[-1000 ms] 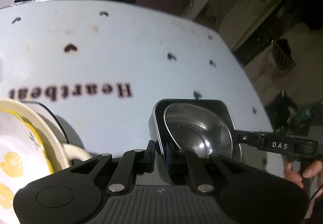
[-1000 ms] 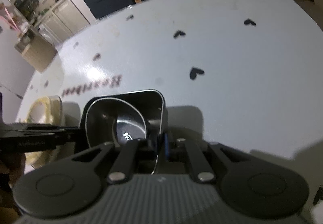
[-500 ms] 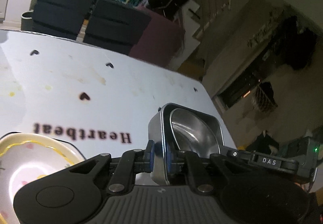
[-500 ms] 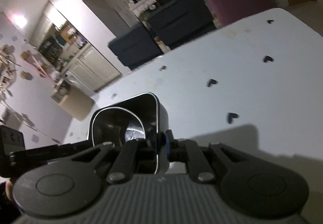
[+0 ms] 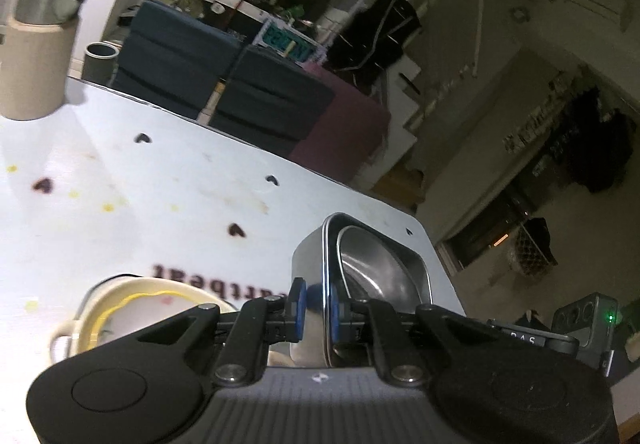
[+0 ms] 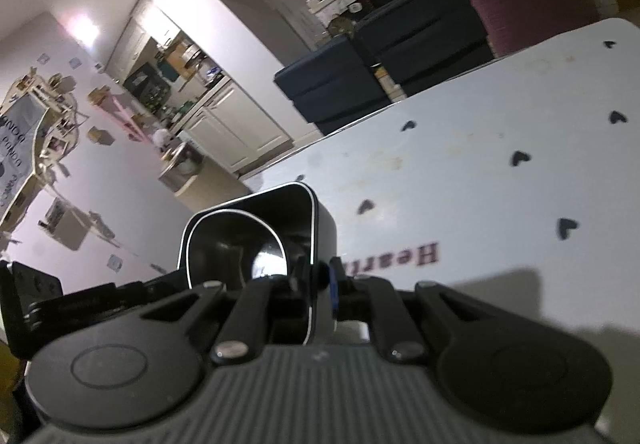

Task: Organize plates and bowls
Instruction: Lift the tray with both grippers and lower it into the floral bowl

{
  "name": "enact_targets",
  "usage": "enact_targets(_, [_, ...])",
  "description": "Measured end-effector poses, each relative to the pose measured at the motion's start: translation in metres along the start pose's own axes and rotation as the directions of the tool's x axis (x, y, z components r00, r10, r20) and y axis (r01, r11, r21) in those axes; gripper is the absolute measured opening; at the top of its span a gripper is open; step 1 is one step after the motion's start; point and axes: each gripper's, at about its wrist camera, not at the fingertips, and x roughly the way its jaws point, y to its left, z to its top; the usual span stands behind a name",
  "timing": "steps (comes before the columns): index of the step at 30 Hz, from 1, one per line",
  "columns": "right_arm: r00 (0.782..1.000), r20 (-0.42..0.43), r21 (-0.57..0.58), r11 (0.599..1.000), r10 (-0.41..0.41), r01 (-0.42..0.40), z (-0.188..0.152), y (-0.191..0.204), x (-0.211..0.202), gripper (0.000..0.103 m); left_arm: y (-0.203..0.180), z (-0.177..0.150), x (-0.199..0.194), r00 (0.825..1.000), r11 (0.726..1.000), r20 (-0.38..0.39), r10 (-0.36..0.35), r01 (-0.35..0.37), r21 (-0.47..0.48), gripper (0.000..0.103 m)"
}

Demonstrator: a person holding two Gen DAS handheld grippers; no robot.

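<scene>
Left wrist view: the white table (image 5: 168, 179) fills the lower half, printed with small dark hearts and the word "Heartbeat", which reads upside down here and is partly hidden; the right wrist view shows only "Heart" (image 6: 394, 258) above the gripper body. A second ago the table filled almost the whole frame and the steel tray sat low against it. Now both cameras tip up, the room behind shows, and the tray stands clear above the cloth. I judge the tray has been lifted by both grippers together and is on its way to wherever the dishes are stacked.

A beige jar (image 5: 34, 55) with a metal lid stands at the far left of the table, well apart from the work.

The cream plate (image 5: 132, 308) with a yellow wavy line lies on the table just left of the tray, near the left gripper's body. It may be the stacking spot, though nothing confirms that.

The square steel tray (image 5: 308, 276) carries a round steel bowl (image 5: 380, 276) nested inside it. The left gripper (image 5: 315, 304) pinches the tray's left wall between its blue pads. The right gripper (image 6: 318, 288) pinches the opposite wall of the same tray (image 6: 320, 228), one finger inside and one outside.

On the right gripper's arm, seen from the left camera, the letters "DAS" (image 5: 525, 338) are readable. A green sign in the back room is too blurred to read.
</scene>
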Motion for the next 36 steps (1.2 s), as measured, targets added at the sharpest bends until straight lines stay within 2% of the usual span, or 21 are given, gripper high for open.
enact_targets(16, [0.996, -0.077, -0.036, 0.999, 0.034, -0.036, -0.011, 0.033, 0.025, 0.012, 0.050, -0.008, -0.048, 0.998, 0.997, 0.030, 0.047, -0.045, -0.062, 0.009])
enact_targets(31, [0.985, -0.173, -0.079, 0.997, -0.021, 0.007, -0.028, 0.049, 0.044, 0.012, 0.085, -0.011, -0.057, 0.997, 0.991, 0.022, 0.080, -0.077, -0.112, 0.009])
enact_targets(36, [0.979, -0.200, -0.075, 0.997, -0.026, 0.011, -0.031, 0.050, 0.047, 0.012, 0.090, -0.014, -0.051, 0.996, 0.988, -0.003, 0.091, -0.091, -0.129, 0.009])
